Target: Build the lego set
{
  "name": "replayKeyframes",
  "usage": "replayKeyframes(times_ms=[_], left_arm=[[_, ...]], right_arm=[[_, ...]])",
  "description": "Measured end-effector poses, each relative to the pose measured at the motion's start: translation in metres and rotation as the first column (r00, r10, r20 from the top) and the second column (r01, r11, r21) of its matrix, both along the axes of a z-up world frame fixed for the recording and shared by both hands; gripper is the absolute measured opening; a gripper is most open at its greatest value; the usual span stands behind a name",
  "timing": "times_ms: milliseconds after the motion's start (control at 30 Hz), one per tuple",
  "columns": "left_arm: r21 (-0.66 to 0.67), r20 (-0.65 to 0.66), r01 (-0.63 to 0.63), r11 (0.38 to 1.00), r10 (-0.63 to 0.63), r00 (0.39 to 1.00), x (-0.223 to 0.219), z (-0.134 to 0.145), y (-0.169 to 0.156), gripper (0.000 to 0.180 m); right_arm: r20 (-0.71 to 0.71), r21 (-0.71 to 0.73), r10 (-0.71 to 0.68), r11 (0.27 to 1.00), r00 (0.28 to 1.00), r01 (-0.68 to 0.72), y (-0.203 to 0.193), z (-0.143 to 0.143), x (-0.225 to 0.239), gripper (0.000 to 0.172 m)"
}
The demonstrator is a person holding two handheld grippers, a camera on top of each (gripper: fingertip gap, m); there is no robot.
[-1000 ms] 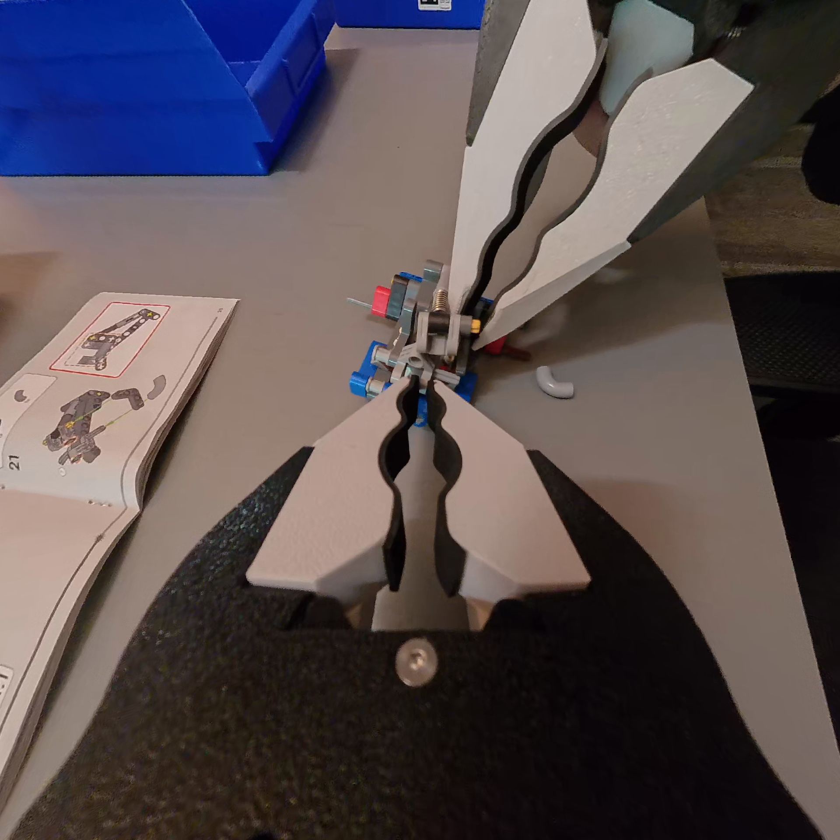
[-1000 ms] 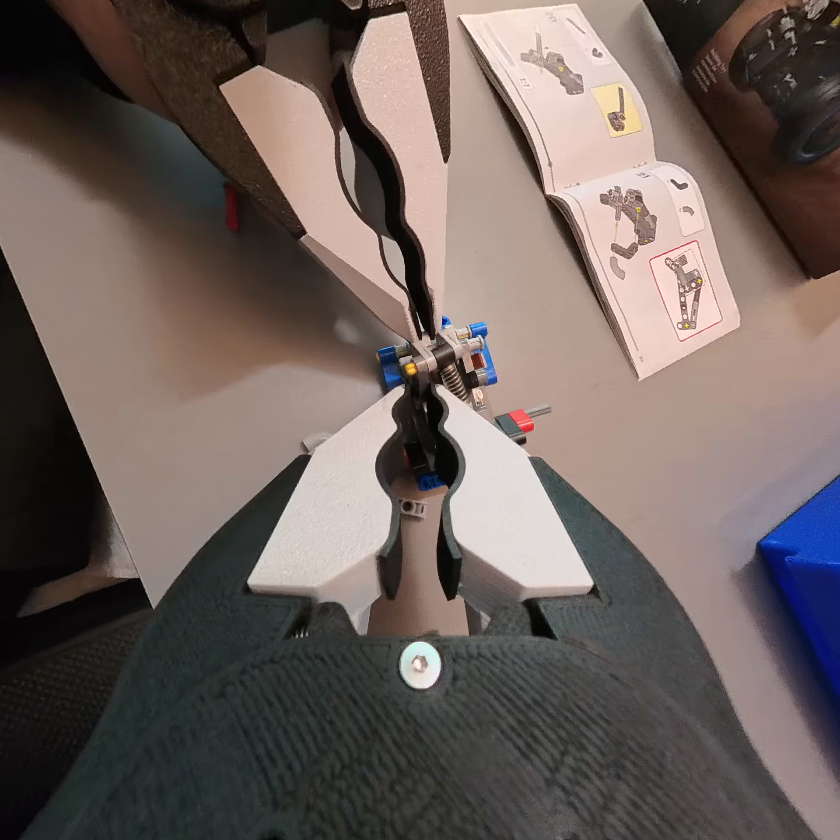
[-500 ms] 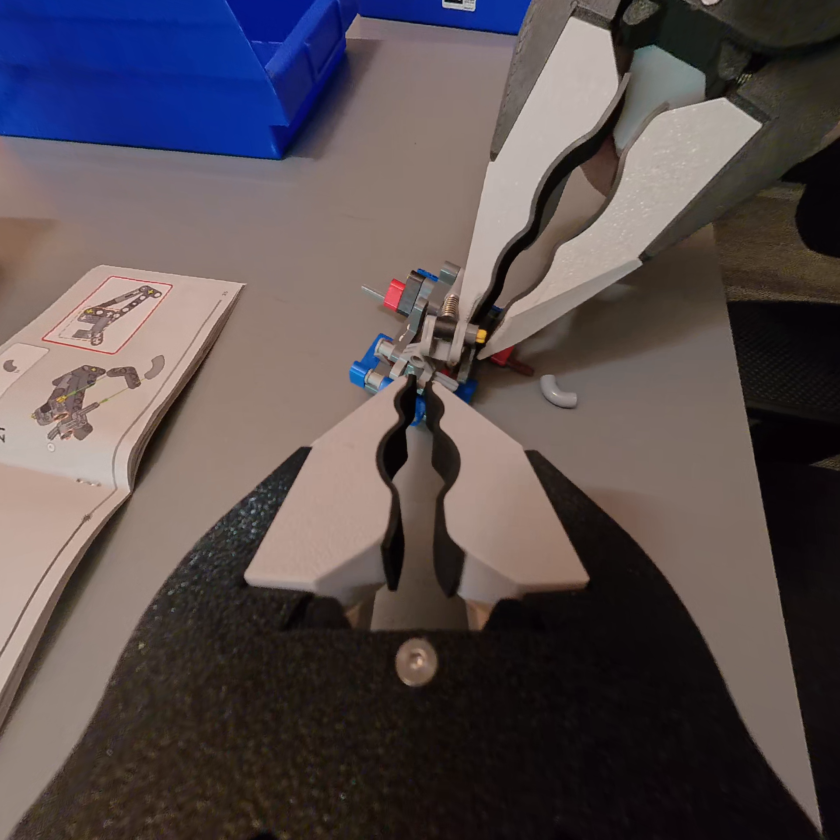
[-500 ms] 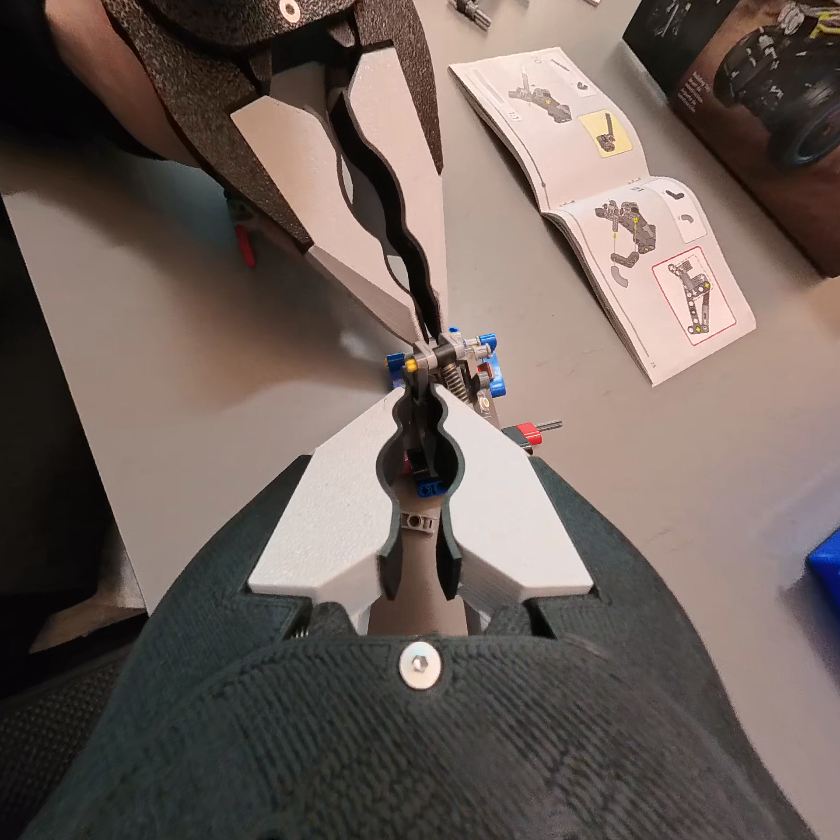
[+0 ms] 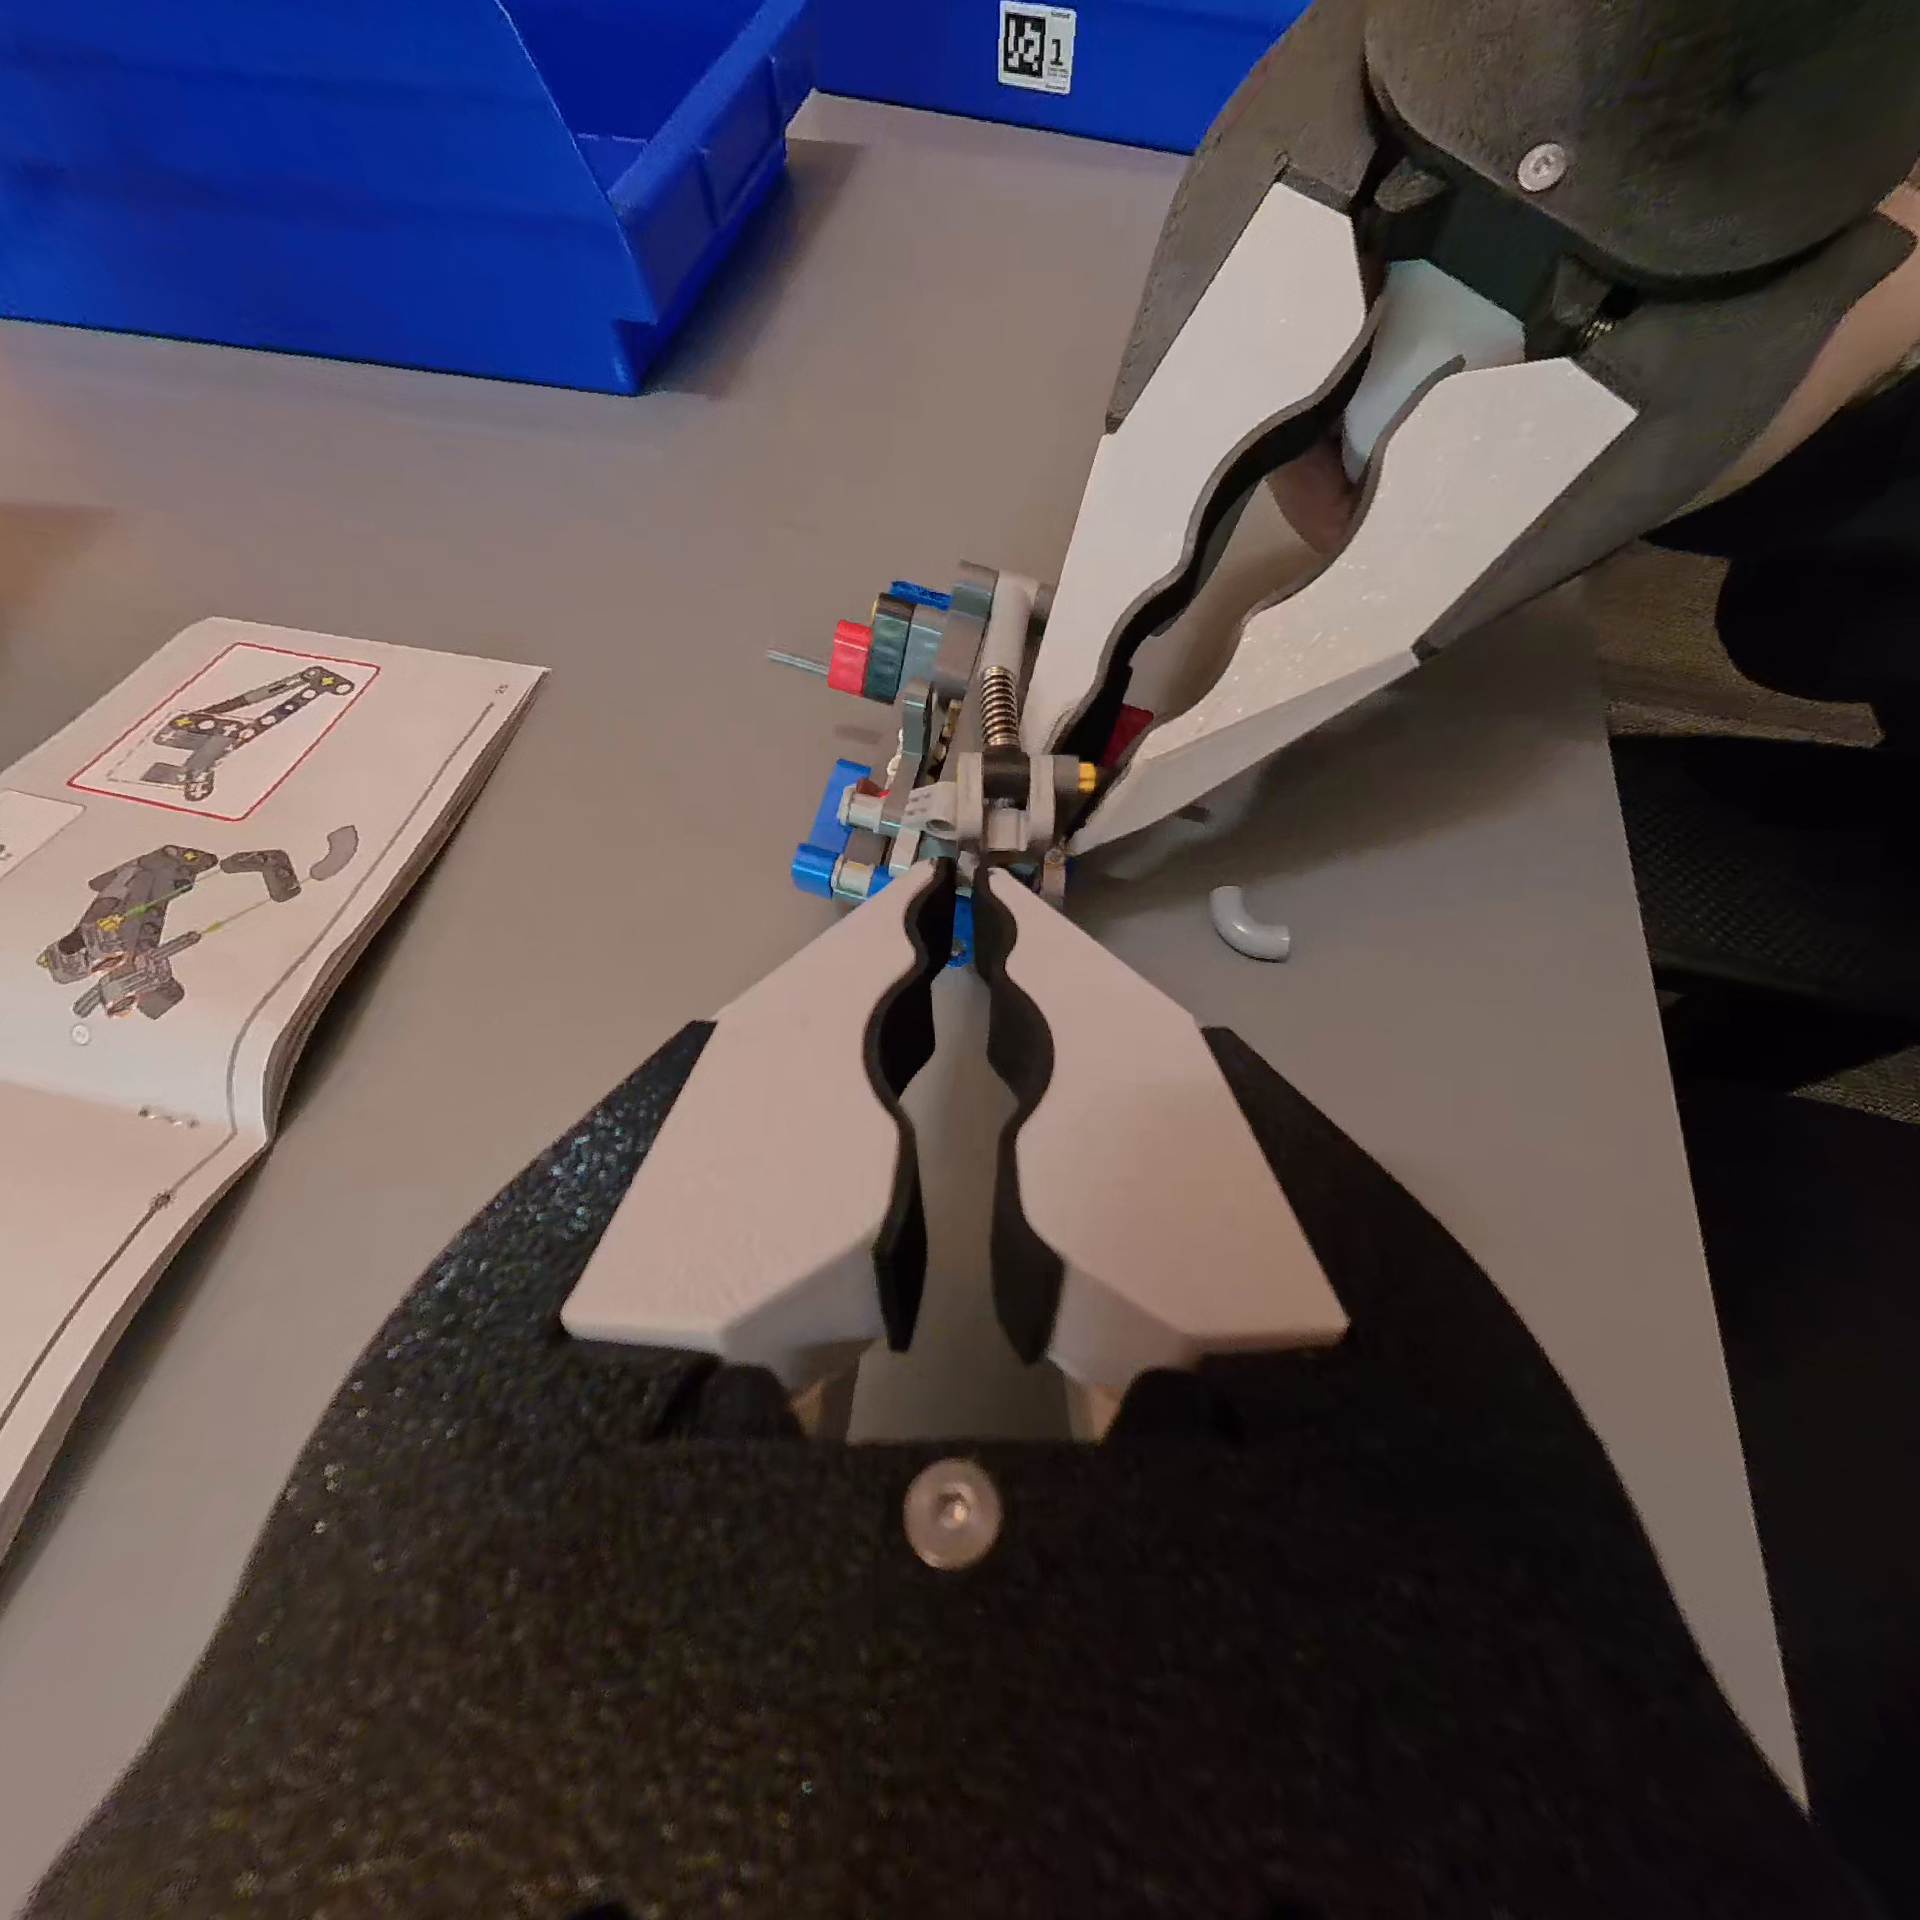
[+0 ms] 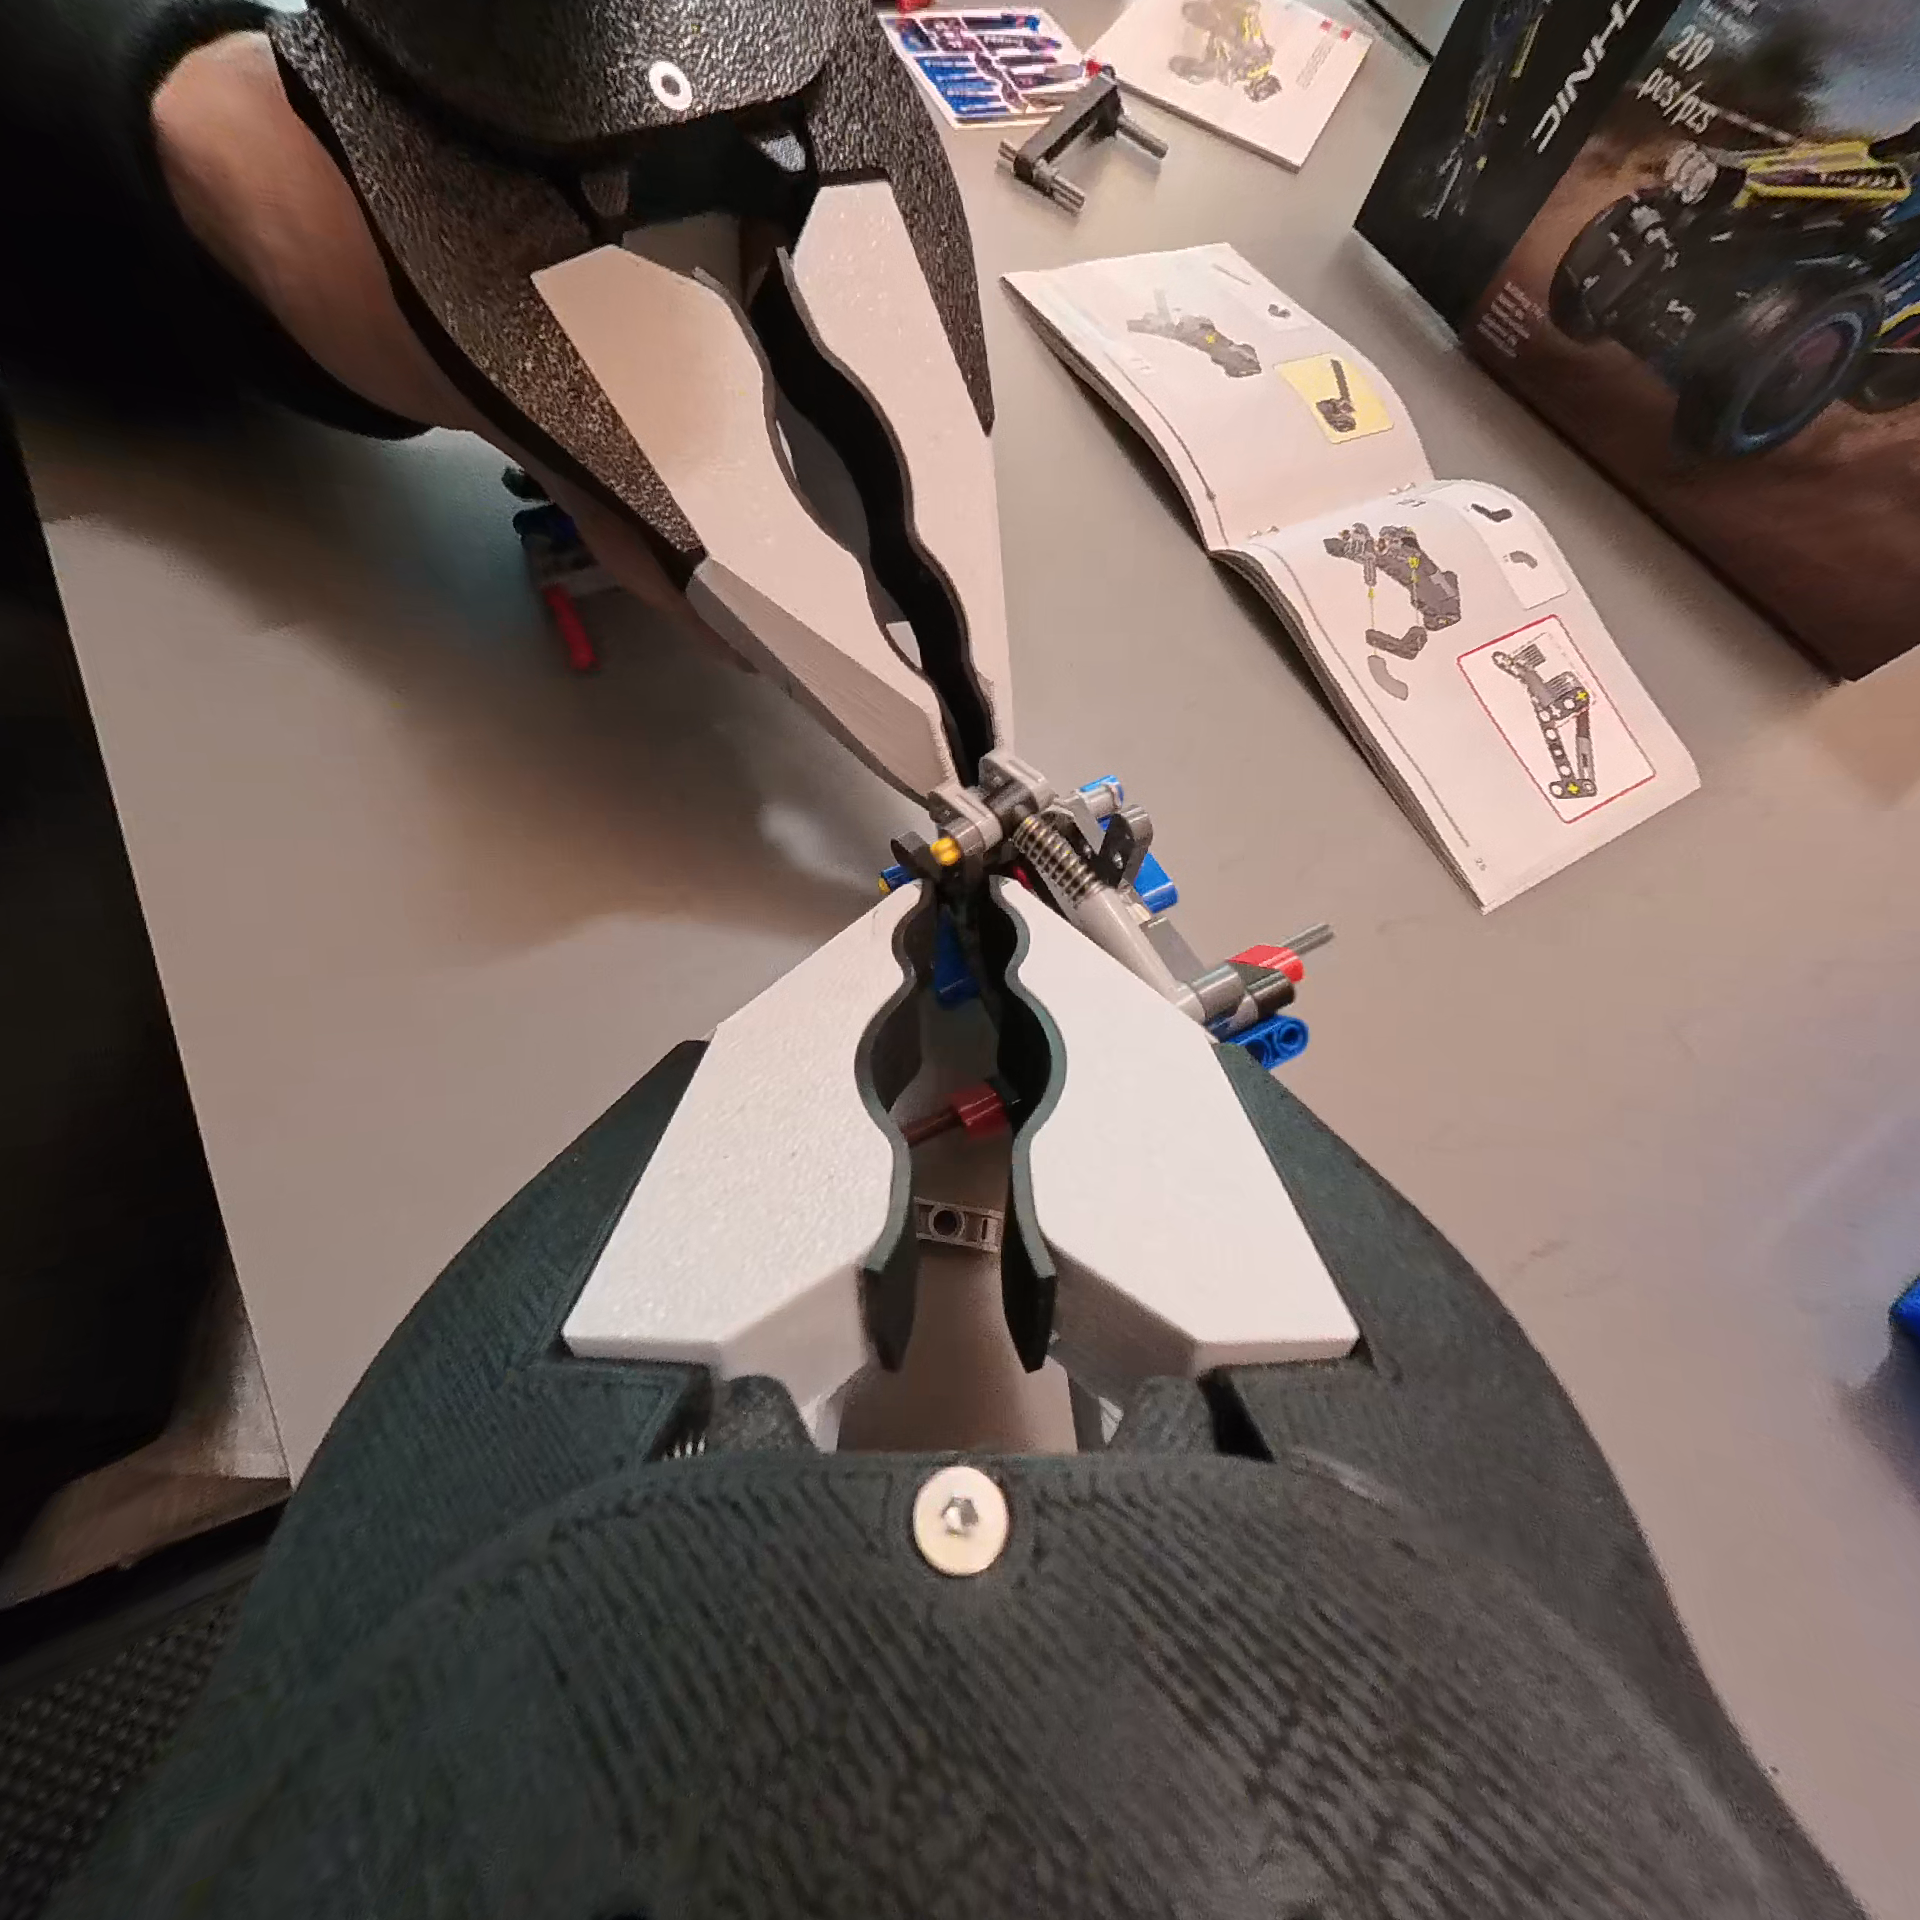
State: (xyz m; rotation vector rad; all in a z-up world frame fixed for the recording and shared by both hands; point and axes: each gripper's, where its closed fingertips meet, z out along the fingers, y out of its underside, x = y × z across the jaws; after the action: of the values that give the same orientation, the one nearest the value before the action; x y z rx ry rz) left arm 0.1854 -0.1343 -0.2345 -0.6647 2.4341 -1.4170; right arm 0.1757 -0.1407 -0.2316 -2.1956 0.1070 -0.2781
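A hobby or lab workbench: a plain grey table with blue storage bins beyond the left gripper, an open building-set instruction booklet and the set's printed box off to one side.

Grey-blue-red model with metal spring, centre; blue bins upper left; white booklet left; grey table; grey curved piece.

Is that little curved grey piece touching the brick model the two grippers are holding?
Apart. The left wrist view shows bare table between the curved grey piece and the brick model.
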Motion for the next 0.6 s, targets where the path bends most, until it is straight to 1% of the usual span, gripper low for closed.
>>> replayKeyframes(times_ms=[33, 167, 333, 433, 500, 600], left_arm=[[0.004, -0.005, 0.000, 1.000, 0.000, 1.000, -0.0001, -0.0010, 0.0004, 0.000], [-0.009, -0.011, -0.003, 1.000, 0.003, 1.000, -0.0006, 0.0003, 0.0012, 0.000], [-0.019, -0.024, -0.022, 1.000, 0.021, 0.999, 0.0008, -0.0001, 0.0032, 0.000], [-0.005, -0.030, -0.019, 1.000, 0.019, 0.999, 0.0000, -0.0024, 0.0053, 0.000], [-0.024, -0.041, -0.023, 0.999, 0.022, 0.999, 0.0001, -0.0005, 0.0059, 0.000], [-0.009, -0.037, -0.019, 1.000, 0.019, 0.999, -0.0005, -0.0023, 0.0048, 0.000]], right_arm=[[0.005, -0.006, 0.005, 1.000, 1.000, -0.004, 0.0002, -0.0008, -0.0002, 0.005], [0.029, -0.018, 0.021, 1.000, 0.999, -0.021, 0.0009, 0.0009, -0.0011, 0.005], [0.070, -0.063, -0.007, 0.998, 0.998, 0.012, 0.0025, 0.0021, 0.0011, 0.005], [0.017, -0.042, -0.010, 0.999, 1.000, 0.011, 0.0023, 0.0001, -0.0007, 0.005], [0.010, -0.015, -0.026, 1.000, 1.000, 0.026, -0.0004, 0.0004, 0.0018, 0.005], [-0.014, -0.015, -0.026, 1.000, 1.000, 0.026, -0.0005, -0.0009, -0.0009, 0.004]])
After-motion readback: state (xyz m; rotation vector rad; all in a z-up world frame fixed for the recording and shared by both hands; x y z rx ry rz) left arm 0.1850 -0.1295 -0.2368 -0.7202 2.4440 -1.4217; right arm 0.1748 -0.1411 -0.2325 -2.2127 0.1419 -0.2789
